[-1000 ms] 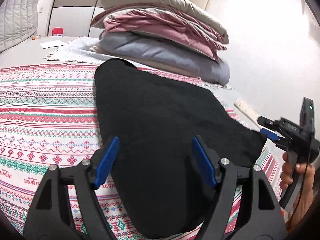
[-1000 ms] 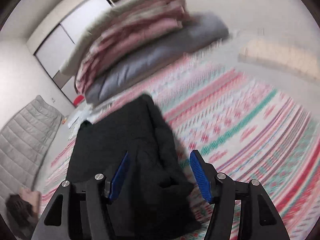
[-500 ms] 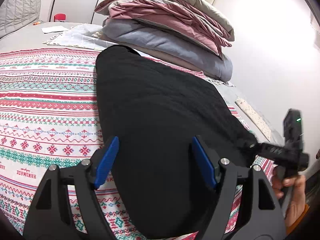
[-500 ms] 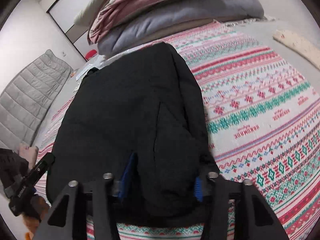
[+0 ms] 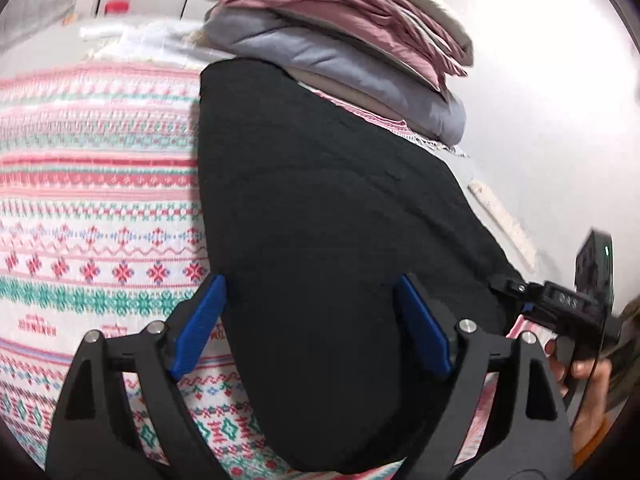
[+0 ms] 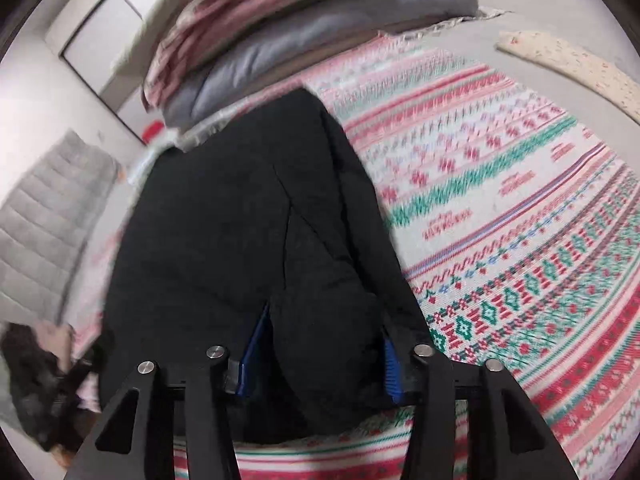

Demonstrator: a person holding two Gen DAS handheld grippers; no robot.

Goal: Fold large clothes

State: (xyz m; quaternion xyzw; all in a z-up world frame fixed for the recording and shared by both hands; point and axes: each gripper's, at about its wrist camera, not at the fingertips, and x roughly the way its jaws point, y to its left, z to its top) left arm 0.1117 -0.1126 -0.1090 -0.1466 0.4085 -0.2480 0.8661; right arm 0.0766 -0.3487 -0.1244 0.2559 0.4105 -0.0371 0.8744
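Note:
A large black garment [image 5: 332, 208] lies lengthwise on a patterned red, green and white blanket [image 5: 92, 208]. My left gripper [image 5: 312, 320] is open and hovers over the garment's near end, blue pads either side of it. In the right wrist view the garment [image 6: 240, 232] fills the middle. My right gripper [image 6: 320, 356] is open, its blue pads [image 6: 254, 352] pushed in around a bunched near edge of the cloth. The right gripper also shows in the left wrist view [image 5: 560, 304] at the garment's right edge.
A stack of folded pink, grey and beige bedding [image 5: 344, 28] sits beyond the garment's far end. A white wall [image 5: 552, 120] runs along the right. A grey quilted pad [image 6: 44, 216] and a wardrobe [image 6: 104, 36] stand at the left.
Both grippers have moved in close over the garment's near end. The right gripper's pads have sunk into the cloth edge. The garment itself has not shifted.

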